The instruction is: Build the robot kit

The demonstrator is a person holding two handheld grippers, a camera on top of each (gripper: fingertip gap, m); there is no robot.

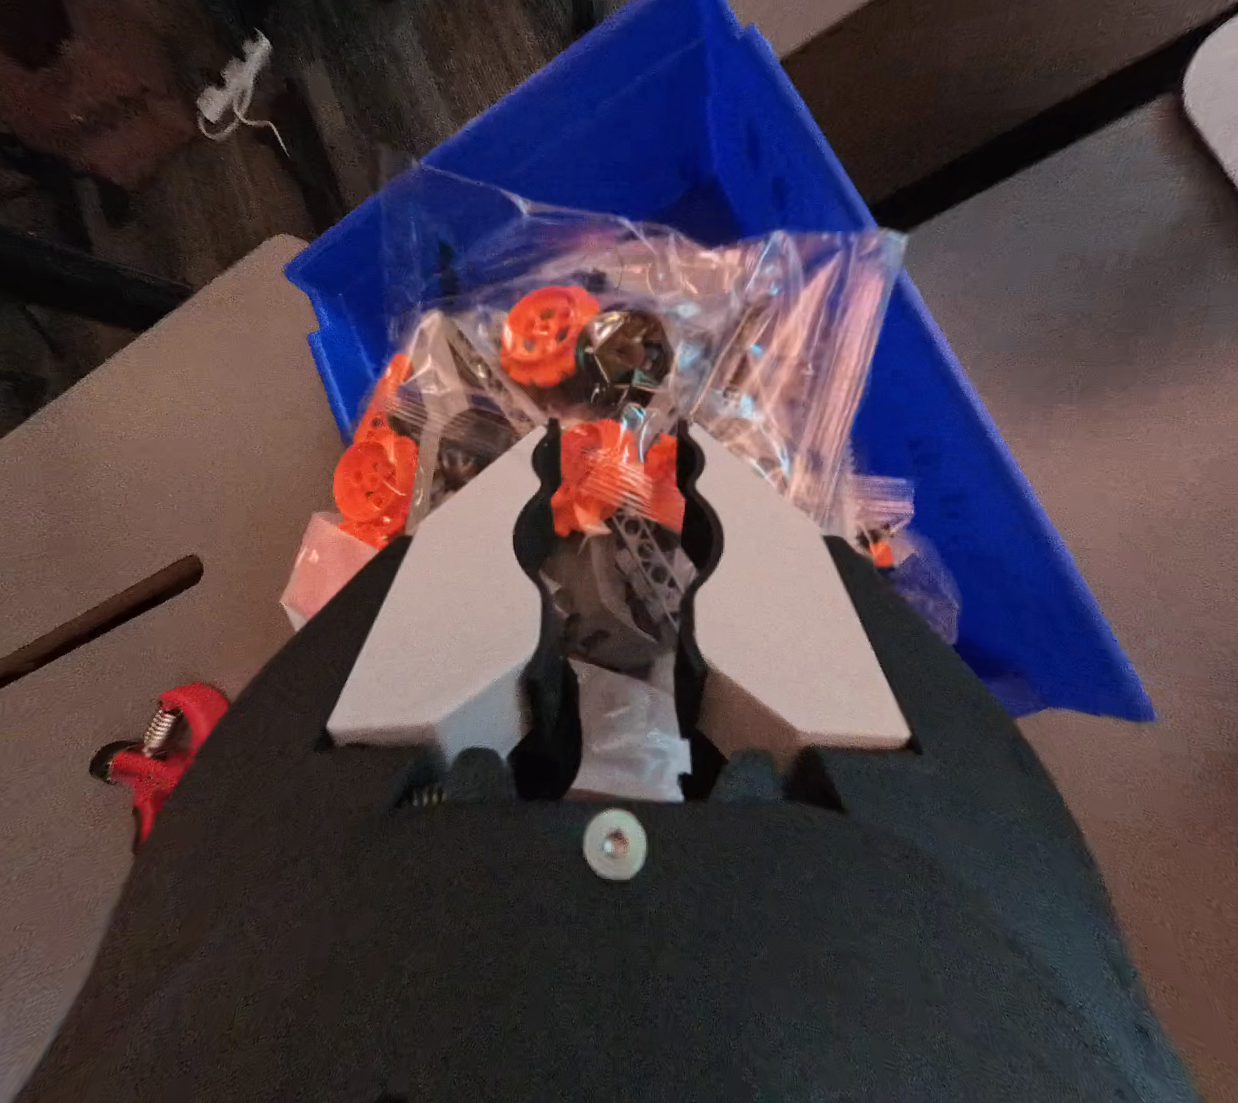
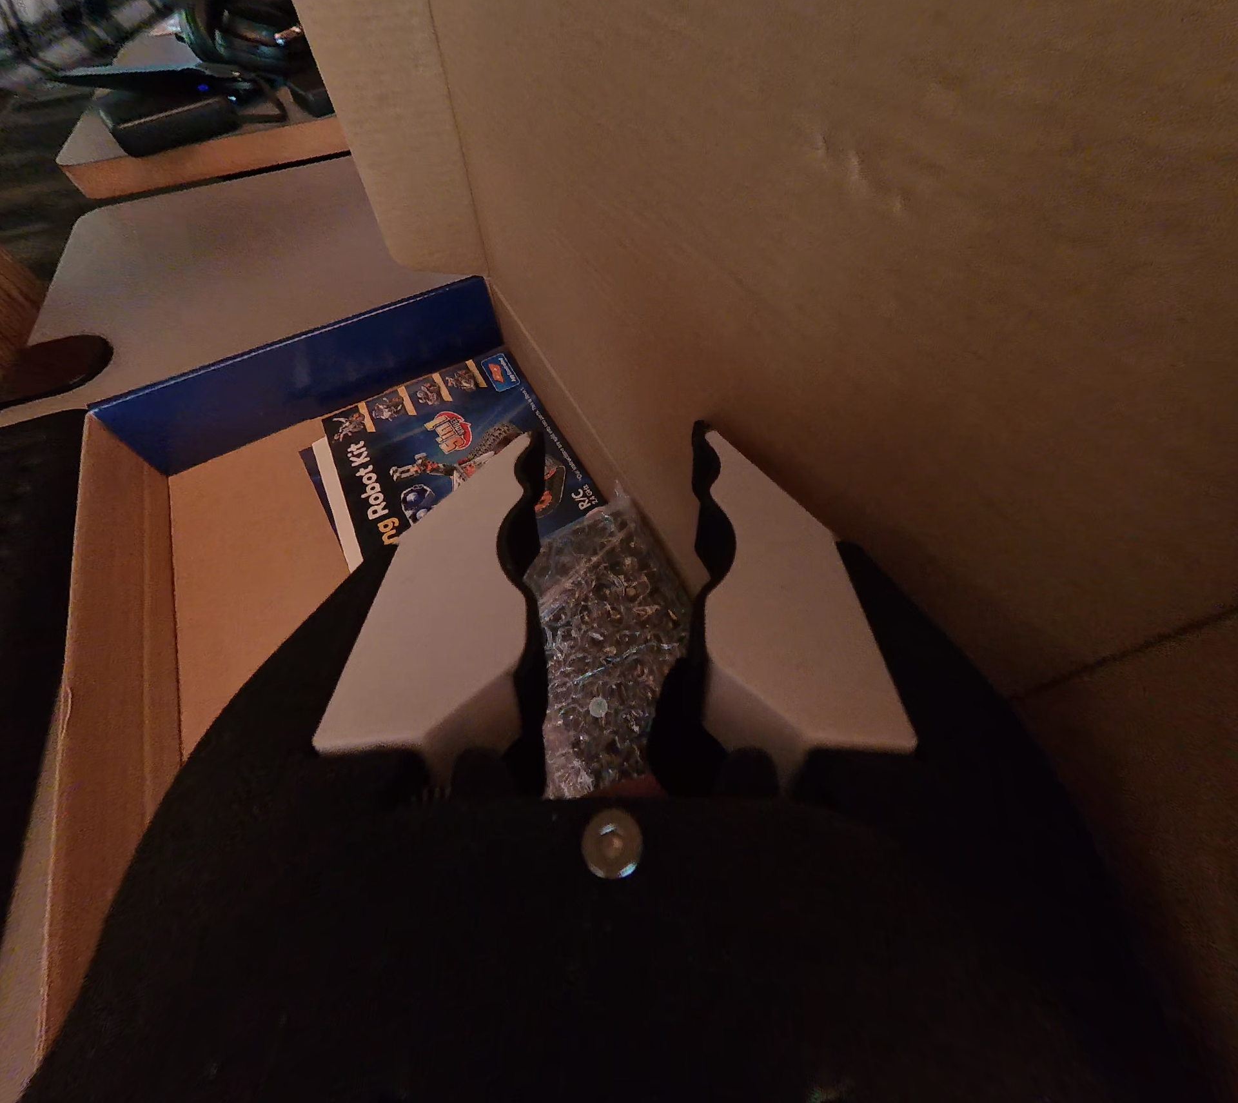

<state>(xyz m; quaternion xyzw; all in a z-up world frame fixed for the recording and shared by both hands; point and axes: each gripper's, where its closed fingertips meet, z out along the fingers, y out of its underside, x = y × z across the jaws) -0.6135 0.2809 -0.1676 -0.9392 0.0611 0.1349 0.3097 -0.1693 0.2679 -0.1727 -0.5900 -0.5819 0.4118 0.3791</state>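
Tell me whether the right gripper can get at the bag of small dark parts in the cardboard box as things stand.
Probably yes. The right gripper is open, and the bag of small dark parts lies right between its fingers, uncovered. The upright box flap crowds one side.

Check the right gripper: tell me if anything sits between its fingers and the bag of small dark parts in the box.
Nothing visible does. The right gripper stands open directly over the bag of small dark parts, beside the upright cardboard flap.

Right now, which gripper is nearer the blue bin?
Left. The left gripper is over the blue bin, its fingers around a clear bag. The right gripper is inside a cardboard box; no bin shows there.
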